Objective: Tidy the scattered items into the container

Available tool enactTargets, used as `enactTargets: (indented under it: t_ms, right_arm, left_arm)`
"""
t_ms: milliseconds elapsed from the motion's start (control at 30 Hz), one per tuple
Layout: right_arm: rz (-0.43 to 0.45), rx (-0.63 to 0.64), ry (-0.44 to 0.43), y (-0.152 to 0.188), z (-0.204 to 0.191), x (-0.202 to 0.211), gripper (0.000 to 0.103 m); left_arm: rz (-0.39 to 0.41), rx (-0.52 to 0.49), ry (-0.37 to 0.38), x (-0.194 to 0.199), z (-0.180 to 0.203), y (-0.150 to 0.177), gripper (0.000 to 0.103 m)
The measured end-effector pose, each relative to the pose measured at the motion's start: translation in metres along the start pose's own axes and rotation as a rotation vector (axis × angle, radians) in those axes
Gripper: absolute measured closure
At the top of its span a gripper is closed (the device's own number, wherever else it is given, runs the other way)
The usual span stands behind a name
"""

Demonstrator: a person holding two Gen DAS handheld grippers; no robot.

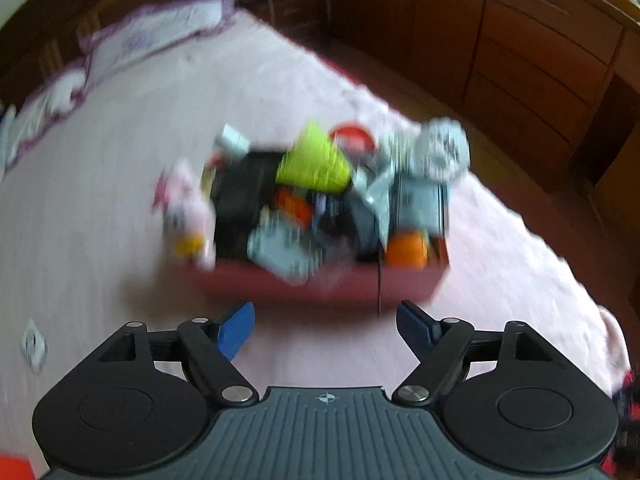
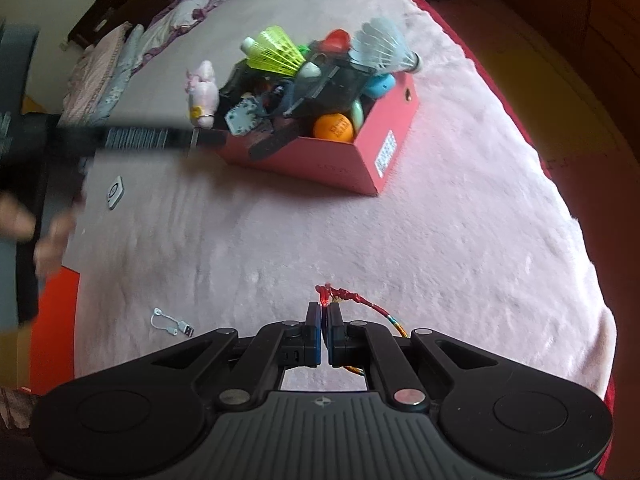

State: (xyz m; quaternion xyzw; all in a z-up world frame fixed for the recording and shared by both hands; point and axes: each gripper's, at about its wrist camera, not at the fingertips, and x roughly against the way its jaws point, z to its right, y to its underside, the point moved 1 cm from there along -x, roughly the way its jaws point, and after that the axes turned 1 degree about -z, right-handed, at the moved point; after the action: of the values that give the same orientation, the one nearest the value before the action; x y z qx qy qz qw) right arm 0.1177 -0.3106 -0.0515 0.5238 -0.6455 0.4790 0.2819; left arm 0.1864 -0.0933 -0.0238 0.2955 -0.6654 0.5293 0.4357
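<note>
A pink-red cardboard box sits on the pink fleece bed cover, piled with items: a yellow-green shuttlecock, a white shuttlecock, an orange ball. My left gripper hangs open just short of the box's near wall, with nothing between its blue pads; this view is motion-blurred. My right gripper is shut on a red braided cord, low over the cover. The cord's knot sticks out past the fingertips and its coloured tail runs under the right finger.
A pink plush toy leans on the box's left side. A small white square device and a short white USB cable lie loose on the cover. A person's blurred hand is at the left. Wooden cabinets stand beyond the bed.
</note>
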Motion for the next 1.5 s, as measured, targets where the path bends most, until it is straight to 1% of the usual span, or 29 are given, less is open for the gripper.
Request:
enactTargets:
  t_ms: [100,200,300,433,600,767,933,1033,1100,1133,1167,1233,1267,1300,1367,1433,1500]
  right_arm:
    - [0.012,0.026,-0.006,-0.002,-0.008,0.006,0.099]
    - [0.029,0.056,-0.008,-0.007,-0.016,0.013,0.099]
    - [0.053,0.083,-0.003,-0.016,-0.023,0.02,0.099]
    - [0.097,0.113,0.007,-0.036,-0.03,0.029,0.099]
    - [0.166,0.153,0.029,-0.077,-0.038,0.038,0.099]
    - [0.258,0.22,0.086,-0.131,-0.052,0.04,0.099]
    - [0.313,0.258,0.148,-0.181,-0.065,0.019,0.099]
    - [0.326,0.257,0.192,-0.199,-0.069,-0.001,0.099]
    - [0.316,0.264,0.211,-0.205,-0.073,-0.018,0.099]
    - [0.302,0.268,0.223,-0.206,-0.074,-0.027,0.097]
    - [0.289,0.273,0.238,-0.207,-0.075,-0.036,0.09]
    - [0.267,0.286,0.299,-0.205,-0.077,-0.053,0.078]
    - [0.262,0.293,0.317,-0.201,-0.078,-0.057,0.078]
    - [0.262,0.291,0.318,-0.198,-0.078,-0.058,0.078]
    - [0.262,0.277,0.306,-0.186,-0.08,-0.056,0.07]
    - [0.255,0.259,0.29,-0.174,-0.079,-0.051,0.067]
    - [0.242,0.249,0.284,-0.156,-0.08,-0.046,0.067]
  left_arm:
    - [-0.054,0.03,-0.009,0.008,-0.001,0.03,0.022]
    - [-0.091,0.07,-0.015,0.017,-0.006,0.054,0.02]
    - [-0.104,0.111,-0.038,0.029,-0.012,0.072,0.019]
    - [-0.089,0.153,-0.061,0.041,-0.023,0.083,0.015]
    - [-0.064,0.206,-0.088,0.052,-0.04,0.09,0.014]
    - [-0.058,0.25,-0.101,0.054,-0.054,0.093,0.014]
    - [-0.07,0.287,-0.119,0.049,-0.07,0.095,0.014]
    - [-0.079,0.314,-0.131,0.047,-0.081,0.097,0.014]
    - [-0.084,0.334,-0.138,0.046,-0.087,0.098,0.014]
    - [-0.085,0.341,-0.139,0.046,-0.09,0.099,0.014]
    - [-0.086,0.344,-0.143,0.046,-0.093,0.1,0.014]
    - [-0.089,0.347,-0.153,0.047,-0.097,0.102,0.014]
    - [-0.089,0.347,-0.158,0.048,-0.099,0.104,0.014]
    - [-0.09,0.348,-0.163,0.049,-0.1,0.105,0.014]
    - [-0.092,0.354,-0.167,0.052,-0.103,0.109,0.014]
    - [-0.095,0.36,-0.17,0.054,-0.105,0.113,0.014]
    - [-0.094,0.361,-0.173,0.058,-0.105,0.117,0.014]
